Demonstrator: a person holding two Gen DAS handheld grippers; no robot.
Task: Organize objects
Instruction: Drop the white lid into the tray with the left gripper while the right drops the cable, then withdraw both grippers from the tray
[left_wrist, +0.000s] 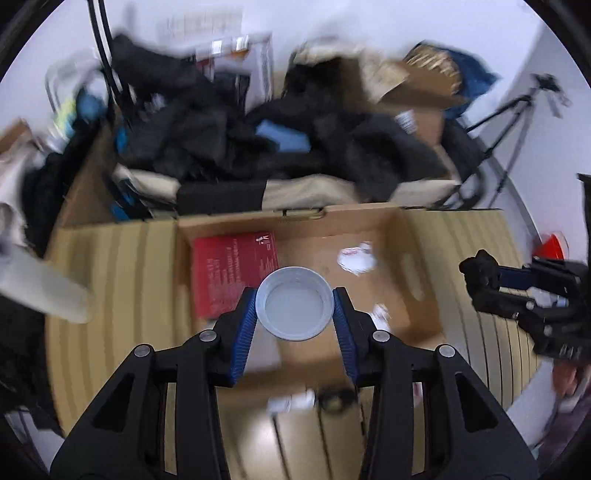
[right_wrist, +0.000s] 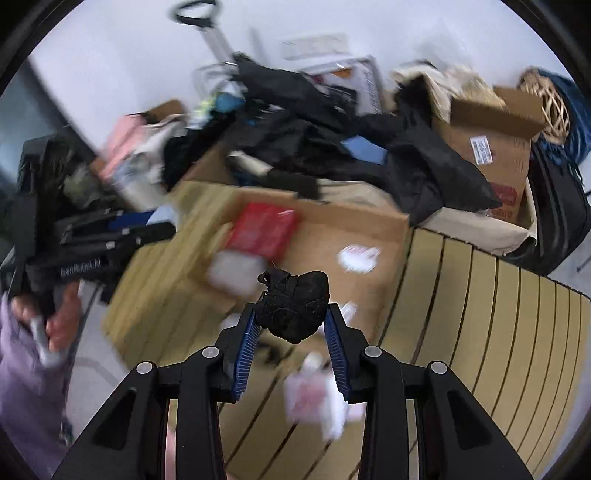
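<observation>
My left gripper (left_wrist: 295, 306) is shut on a grey plastic cup (left_wrist: 294, 302), seen from above with its mouth facing the camera. It hangs over a shallow open cardboard box (left_wrist: 413, 266) that holds a red booklet (left_wrist: 234, 273) and crumpled white paper (left_wrist: 356, 258). My right gripper (right_wrist: 291, 317) is shut on a black shoe (right_wrist: 295, 302), held above the same cardboard box (right_wrist: 369, 225) with the red booklet (right_wrist: 262, 229) inside. The right gripper (left_wrist: 480, 273) also shows at the right edge of the left wrist view, and the left gripper (right_wrist: 110, 236) at the left of the right wrist view.
The box rests on a slatted wooden table (right_wrist: 498, 325). Behind it lies a heap of black clothing (left_wrist: 229, 140), more cardboard boxes (right_wrist: 495, 147) and a tripod (left_wrist: 509, 122). A hand and a lilac sleeve (right_wrist: 22, 362) show at the left. Small white items (right_wrist: 314, 398) lie on the table.
</observation>
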